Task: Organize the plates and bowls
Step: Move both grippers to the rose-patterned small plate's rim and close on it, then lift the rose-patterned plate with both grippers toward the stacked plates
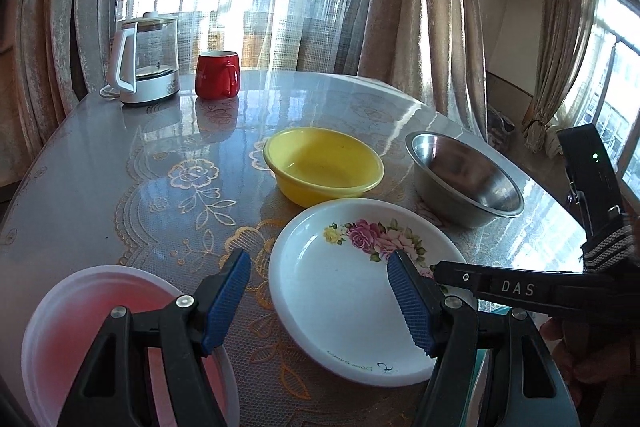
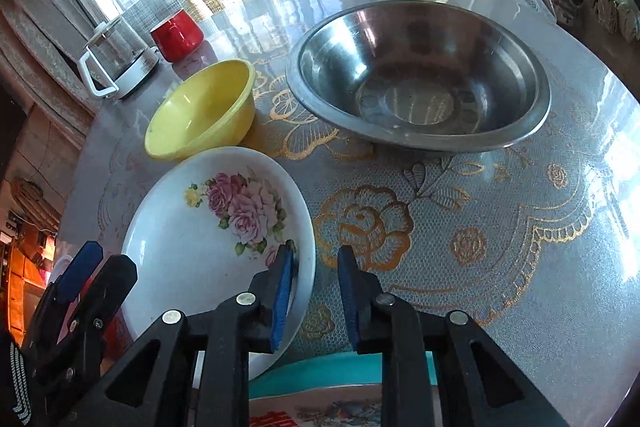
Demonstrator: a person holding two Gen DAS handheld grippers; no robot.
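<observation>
1. A round table (image 1: 100,155) under a glossy cover printed with gold roses carries 2 bowls and 2 plates, lit by curtained windows behind.
2. The yellow bowl (image 1: 322,165) sits empty near the table's middle, just beside the far rim of the floral plate (image 1: 344,291).
3. The steel bowl (image 2: 418,75), also empty, stands to the right of the yellow one, apart from it.
4. The floral plate, white with pink roses printed inside, holds nothing and lies flat in front of both bowls.
5. A pink plate (image 1: 80,327) with a white rim lies at the near left edge, nothing visible on it.
6. The left gripper (image 1: 318,301) hangs with its blue pads spread wide between the 2 plates, gripping nothing.
7. The right gripper (image 2: 314,293) straddles the floral plate's near-right rim, 1 pad inside, 1 outside; the narrow gap has not yet pinched it.
8. A glass kettle (image 1: 146,61) and red mug (image 1: 218,75) stand at the far side.
</observation>
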